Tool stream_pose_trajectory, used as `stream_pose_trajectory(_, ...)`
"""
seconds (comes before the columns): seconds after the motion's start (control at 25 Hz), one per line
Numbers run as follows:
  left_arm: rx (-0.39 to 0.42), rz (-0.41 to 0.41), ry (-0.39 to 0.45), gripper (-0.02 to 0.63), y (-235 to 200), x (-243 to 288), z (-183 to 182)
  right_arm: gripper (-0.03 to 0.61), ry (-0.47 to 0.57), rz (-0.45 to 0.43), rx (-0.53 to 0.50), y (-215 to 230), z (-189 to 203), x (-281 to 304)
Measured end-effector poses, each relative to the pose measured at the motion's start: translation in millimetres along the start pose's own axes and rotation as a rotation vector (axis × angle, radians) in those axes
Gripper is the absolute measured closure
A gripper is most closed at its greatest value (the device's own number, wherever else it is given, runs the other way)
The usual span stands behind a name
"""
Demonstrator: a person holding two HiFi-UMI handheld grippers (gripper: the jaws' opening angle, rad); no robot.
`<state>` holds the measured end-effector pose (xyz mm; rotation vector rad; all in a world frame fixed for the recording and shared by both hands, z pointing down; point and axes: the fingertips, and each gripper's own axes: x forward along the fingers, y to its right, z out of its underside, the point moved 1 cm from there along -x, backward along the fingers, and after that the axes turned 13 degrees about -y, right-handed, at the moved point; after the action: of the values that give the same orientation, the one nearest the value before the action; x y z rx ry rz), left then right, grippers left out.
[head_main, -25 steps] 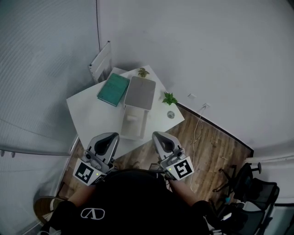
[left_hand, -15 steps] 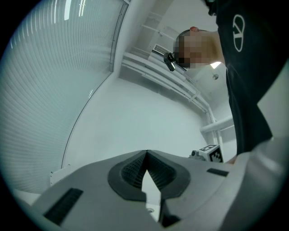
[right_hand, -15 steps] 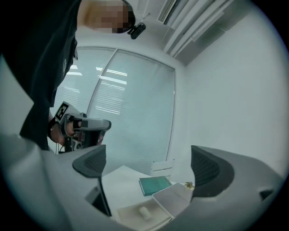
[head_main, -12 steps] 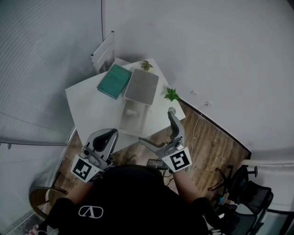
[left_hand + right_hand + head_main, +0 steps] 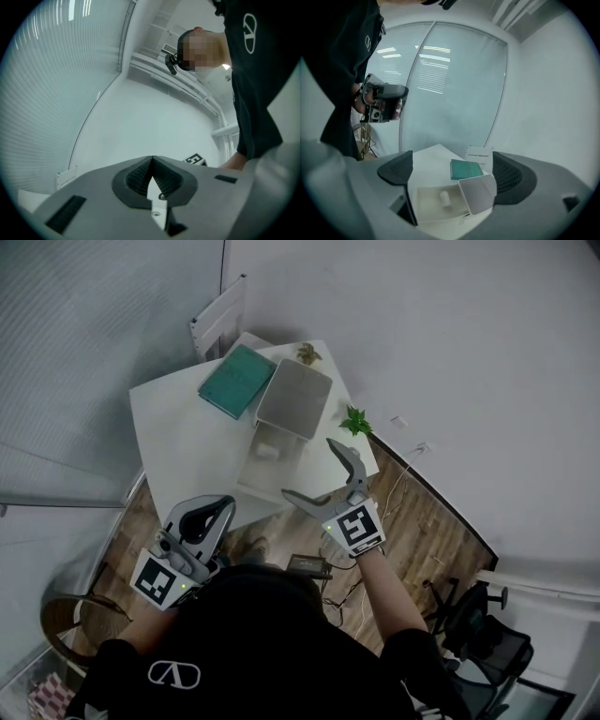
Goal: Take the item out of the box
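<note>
An open white box [image 5: 267, 465] stands on the white table [image 5: 178, 432], its lid [image 5: 293, 397] tipped back at the far end. A small white item [image 5: 269, 452] lies inside it. In the right gripper view the box [image 5: 429, 208], the item [image 5: 445, 199] and the lid [image 5: 479, 194] lie ahead between the jaws. My right gripper [image 5: 311, 470] hovers open at the table's near right corner; its jaws have just opened wide and then come in a little, with nothing between them. My left gripper [image 5: 204, 519] is shut, empty, below the table's near edge, and it points up at a bare wall.
A teal book [image 5: 236, 381] lies beside the lid, with a white chair [image 5: 220, 322] behind the table. Two small plants [image 5: 354, 420] [image 5: 306, 353] stand along the table's right edge. Cables [image 5: 412, 479] and a black device [image 5: 306, 564] lie on the wooden floor. An office chair [image 5: 478, 615] stands at the lower right.
My right gripper went from shut to wide open and moved forward towards the table's near corner. The left gripper stayed shut and barely shifted.
</note>
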<state>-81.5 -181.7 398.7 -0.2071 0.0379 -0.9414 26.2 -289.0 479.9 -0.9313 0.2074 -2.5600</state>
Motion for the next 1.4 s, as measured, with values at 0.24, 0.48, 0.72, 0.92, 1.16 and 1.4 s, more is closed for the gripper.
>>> stream_pose_trajectory(0.24, -0.03, -0.037, -0.016, 0.609, -3.5, -13.1, 14.9, 0.051, -0.091, -0.07, -0.086, 2.7, 34.6, 67.5)
stream_pose_trajectory(0.48, -0.053, -0.085, -0.049, 0.609, -4.3, -28.5, 28.0, 0.058, -0.22, -0.171, -0.147, -11.1, 72.1, 120.3)
stream_pose_trajectory(0.72, -0.067, -0.132, -0.031, 0.609, -11.0, -39.8, 30.6, 0.074, -0.336, -0.251, -0.18, -22.8, 114.7, 168.1)
stream_pose_trajectory(0.92, -0.078, -0.153, -0.083, 0.609, -14.2, -48.2, 50.0, 0.113, -0.437, -0.315, -0.189, -33.7, 147.7, 199.7)
stream_pose_trajectory(1.16, -0.098, -0.176, -0.093, 0.609, -16.5, -54.8, 58.2, 0.13, -0.551, -0.373, -0.204, -41.4, 179.3, 231.6)
stream_pose_trajectory(1.4, -0.122, -0.204, -0.107, 0.609, -17.8, -62.5, 69.1, 0.16, -0.638, -0.432, -0.224, -46.4, 204.8, 255.7)
